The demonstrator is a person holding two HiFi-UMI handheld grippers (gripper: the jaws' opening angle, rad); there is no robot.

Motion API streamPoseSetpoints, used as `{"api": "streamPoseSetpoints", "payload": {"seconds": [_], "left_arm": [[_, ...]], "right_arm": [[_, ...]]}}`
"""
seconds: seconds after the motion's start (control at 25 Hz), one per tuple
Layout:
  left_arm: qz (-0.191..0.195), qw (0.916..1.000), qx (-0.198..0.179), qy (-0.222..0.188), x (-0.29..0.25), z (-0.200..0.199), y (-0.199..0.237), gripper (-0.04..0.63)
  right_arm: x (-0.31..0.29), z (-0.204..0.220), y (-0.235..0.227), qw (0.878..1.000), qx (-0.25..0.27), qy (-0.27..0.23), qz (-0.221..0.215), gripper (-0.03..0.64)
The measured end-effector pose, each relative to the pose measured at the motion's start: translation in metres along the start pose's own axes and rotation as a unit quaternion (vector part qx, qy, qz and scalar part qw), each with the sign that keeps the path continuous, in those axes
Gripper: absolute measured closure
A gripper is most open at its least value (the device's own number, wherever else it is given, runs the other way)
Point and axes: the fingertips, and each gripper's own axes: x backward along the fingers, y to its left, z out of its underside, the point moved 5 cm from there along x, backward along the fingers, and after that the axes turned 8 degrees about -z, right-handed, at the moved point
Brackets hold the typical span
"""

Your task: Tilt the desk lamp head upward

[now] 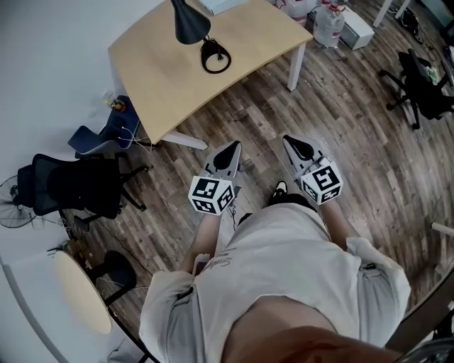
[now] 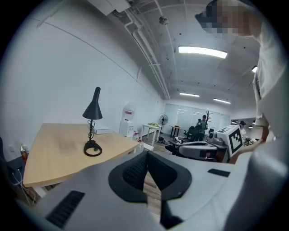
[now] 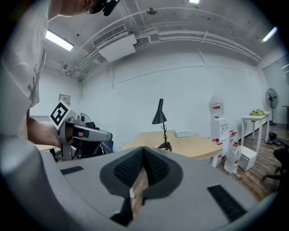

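Both tools are shut tight with nothing in them. The left tool point(image 1: 229, 149) and the right tool point(image 1: 294, 142) hang side by side. Far ahead of them, on the worktop point(image 1: 163, 85), stands the desk lamp point(image 1: 190, 21). It looks light and thin, so it may tip. I would hold its ring base point(image 1: 216, 57) and gently lift the cone head point(image 2: 93, 109).

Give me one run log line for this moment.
left gripper: shut, empty | right gripper: shut, empty | desk lamp: on table, untouched, head down
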Motion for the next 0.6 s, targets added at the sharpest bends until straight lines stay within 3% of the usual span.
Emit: {"api": "streamPoseSetpoints", "payload": {"seconds": [0.36,0.6], "left_arm": [[-0.034,0.9989,0.031,-0.002,-0.056,-0.012,0.017,0.581],[-0.034,0.9991,0.025,0.004,-0.08,-0.02,0.04,0.581]], "right_arm": [[-0.038,-0.007,-0.047,0.998,-0.008,0.018,-0.056,0.621],[-0.074,-0.004,-0.072,0.997,-0.01,0.037,-0.07,0.621]]}}
